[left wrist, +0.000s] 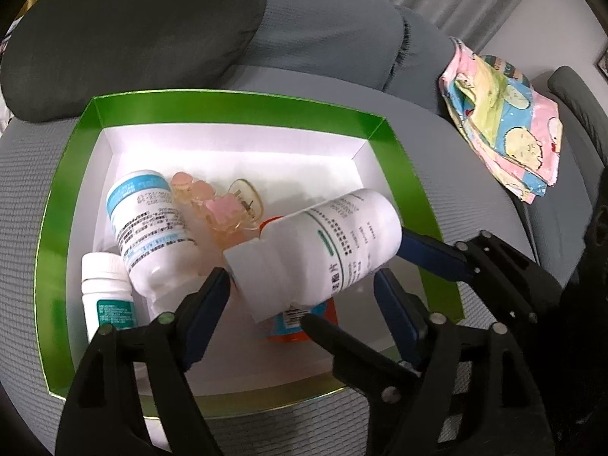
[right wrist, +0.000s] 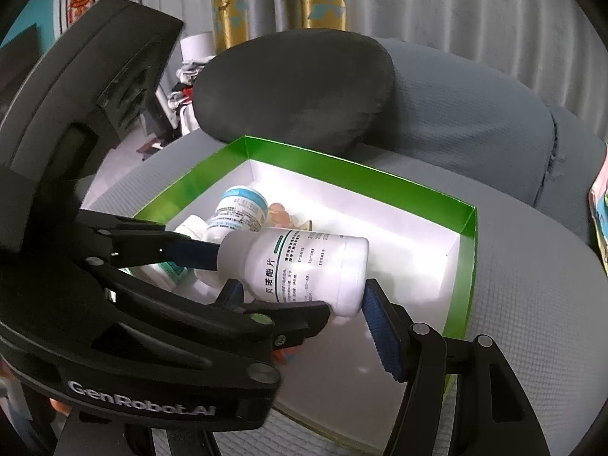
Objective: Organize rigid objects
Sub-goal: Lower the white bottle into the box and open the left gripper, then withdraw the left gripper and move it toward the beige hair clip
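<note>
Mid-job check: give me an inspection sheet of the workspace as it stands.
Surface: grey sofa seat, green box on it.
Job's things: white bottle above the box; blue-labelled bottle, small bottle, pink clip, orange item inside.
Clutter: patterned cloth on the seat, apart from the box.
Grippers: right gripper grips the white bottle end to end; left gripper fingers flank it, contact unclear.
Cables: nothing seen.
Surroundings: dark cushion, curtains.

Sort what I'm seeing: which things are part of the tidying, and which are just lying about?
Job:
- green box
- green-striped white bottle, held over the box
- blue-label bottle
- small white bottle
- pink hair clip

Lying about:
- patterned cloth
- dark cushion
</note>
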`<state>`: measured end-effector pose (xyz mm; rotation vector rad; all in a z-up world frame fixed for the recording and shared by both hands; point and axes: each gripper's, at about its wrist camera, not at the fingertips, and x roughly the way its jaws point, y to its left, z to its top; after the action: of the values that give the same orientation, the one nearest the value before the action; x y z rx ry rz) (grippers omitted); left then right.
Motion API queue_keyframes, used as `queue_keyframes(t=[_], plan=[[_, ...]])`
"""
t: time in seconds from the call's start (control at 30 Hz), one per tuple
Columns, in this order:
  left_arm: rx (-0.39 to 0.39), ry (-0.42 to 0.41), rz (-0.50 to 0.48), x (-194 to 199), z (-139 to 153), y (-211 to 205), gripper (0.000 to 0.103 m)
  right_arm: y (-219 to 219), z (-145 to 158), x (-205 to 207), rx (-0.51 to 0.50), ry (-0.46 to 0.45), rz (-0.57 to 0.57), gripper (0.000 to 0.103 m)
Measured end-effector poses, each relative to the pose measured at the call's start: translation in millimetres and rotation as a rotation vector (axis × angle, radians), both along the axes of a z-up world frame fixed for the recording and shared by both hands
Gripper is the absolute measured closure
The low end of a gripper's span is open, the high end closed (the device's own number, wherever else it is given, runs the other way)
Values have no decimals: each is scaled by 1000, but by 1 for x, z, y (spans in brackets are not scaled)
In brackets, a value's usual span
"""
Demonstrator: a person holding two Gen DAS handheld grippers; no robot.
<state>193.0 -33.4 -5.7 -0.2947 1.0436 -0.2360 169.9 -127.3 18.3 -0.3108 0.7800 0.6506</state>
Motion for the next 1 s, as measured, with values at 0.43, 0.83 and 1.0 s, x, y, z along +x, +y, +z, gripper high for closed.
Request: queue_keyframes(t=[0.43,0.83,1.0], plan=[[60,-94,67,-34,29,11,5,-31,19,-37,-11,-54,-61,35],[148,-202,108,-107,68,6,3,-51,42,-103,107,-64,-68,30],[192,-230,118,-138,77,2,3,-51,47,-127,123,-59,-68,29]])
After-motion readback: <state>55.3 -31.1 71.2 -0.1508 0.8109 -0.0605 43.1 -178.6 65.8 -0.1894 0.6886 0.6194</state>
